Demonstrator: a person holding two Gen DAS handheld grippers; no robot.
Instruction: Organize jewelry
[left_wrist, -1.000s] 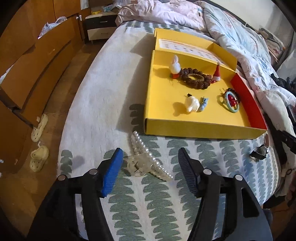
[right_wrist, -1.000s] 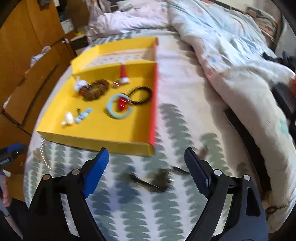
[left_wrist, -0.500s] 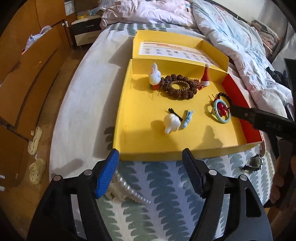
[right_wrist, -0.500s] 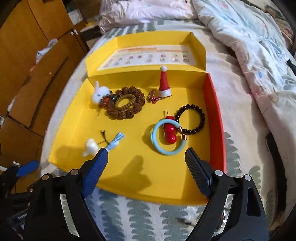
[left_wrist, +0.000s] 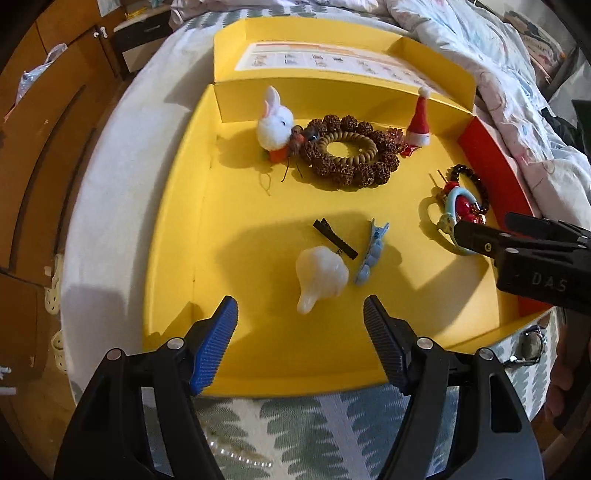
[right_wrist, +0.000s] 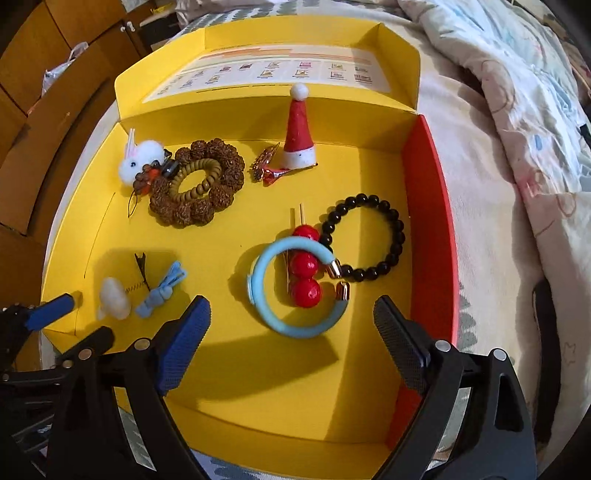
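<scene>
The light-blue bangle (right_wrist: 295, 291) is seen lying flat in the yellow tray (right_wrist: 236, 387), right half, just beyond the released right claw (right_wrist: 291, 325). The left claw (left_wrist: 300, 321), also released and empty, is held nearer the white clip (left_wrist: 320, 277).

Both wrist cameras look down close into the yellow tray (left_wrist: 173, 206) (right_wrist: 236, 387), left from 7 o'clock, right from 5 o'clock, sharing its contents.

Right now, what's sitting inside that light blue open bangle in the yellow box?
Inside the light blue bangle lie three red beads on a hair stick; the top bead overlaps the bangle's rim. A black bead bracelet touches it outside. Whatever is beneath the beads is covered.
</scene>
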